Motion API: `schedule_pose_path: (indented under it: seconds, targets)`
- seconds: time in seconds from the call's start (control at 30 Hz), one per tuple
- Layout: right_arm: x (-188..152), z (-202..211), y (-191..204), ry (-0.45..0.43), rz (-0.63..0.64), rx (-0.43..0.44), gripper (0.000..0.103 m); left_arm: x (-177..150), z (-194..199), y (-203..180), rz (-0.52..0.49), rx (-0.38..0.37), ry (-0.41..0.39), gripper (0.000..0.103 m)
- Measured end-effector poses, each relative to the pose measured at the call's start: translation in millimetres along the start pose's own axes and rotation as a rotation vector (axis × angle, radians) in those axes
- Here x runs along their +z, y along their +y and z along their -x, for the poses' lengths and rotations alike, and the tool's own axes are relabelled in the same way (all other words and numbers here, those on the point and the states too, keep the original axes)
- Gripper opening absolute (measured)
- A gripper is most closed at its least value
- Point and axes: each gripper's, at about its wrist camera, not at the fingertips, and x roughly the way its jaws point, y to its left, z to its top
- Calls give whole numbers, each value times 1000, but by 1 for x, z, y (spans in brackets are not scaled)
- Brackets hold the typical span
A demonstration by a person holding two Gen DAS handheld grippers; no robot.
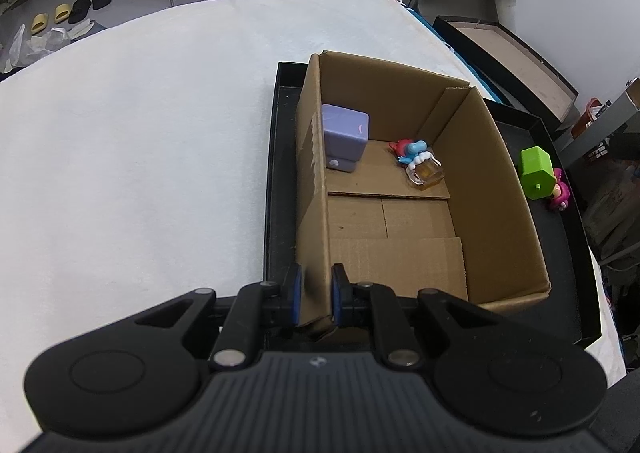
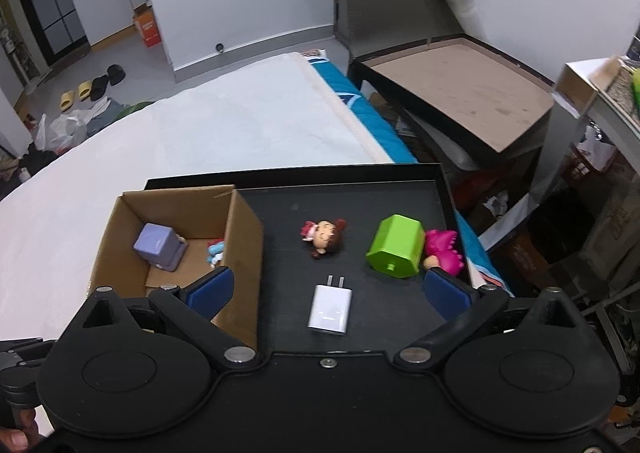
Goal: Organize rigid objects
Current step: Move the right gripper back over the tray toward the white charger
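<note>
Off at nine o'clock from my right gripper (image 2: 326, 289), my left gripper (image 1: 316, 295) is pinched on the near left wall of the cardboard box (image 1: 516, 221), steadying it on the black tray (image 2: 288, 197); it is tied up there. Inside the box lie a purple block (image 1: 344, 137), a small blue and red figure (image 1: 408, 149) and a clear little bottle (image 1: 426, 173), all toward the far end. Moving right, my right gripper hangs over the open tray with its jaws spread wide and nothing between the pads. The white charger (image 2: 331, 309) lies straight ahead at twelve, close in, about midway between my pads (image 2: 210, 289), its long axis running away from me with the prongs at the far end. My jaws look set to close across its short width. Beyond it, the doll head (image 2: 324, 239) sits at twelve, farther out, and the green block (image 2: 396, 251) at one o'clock, touching a pink toy (image 2: 444, 249). I judge the charger the right hand's next pick.
</note>
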Motion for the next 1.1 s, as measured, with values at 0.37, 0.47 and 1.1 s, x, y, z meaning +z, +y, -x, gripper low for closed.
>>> schedule_pose_path:
  seconds: [0.37,0.47,1.1]
  targets:
    - [-2,15,-31,-20,-34,-10,103,0,-1,-4,-11,18,1,14]
    - [-2,19,-39,-32,-50,-17,103,0,-1,-5,-13,23,1,14]
    - [-11,32,-85,-57,-126,7,103,0,0,-7,-16,36,3,14]
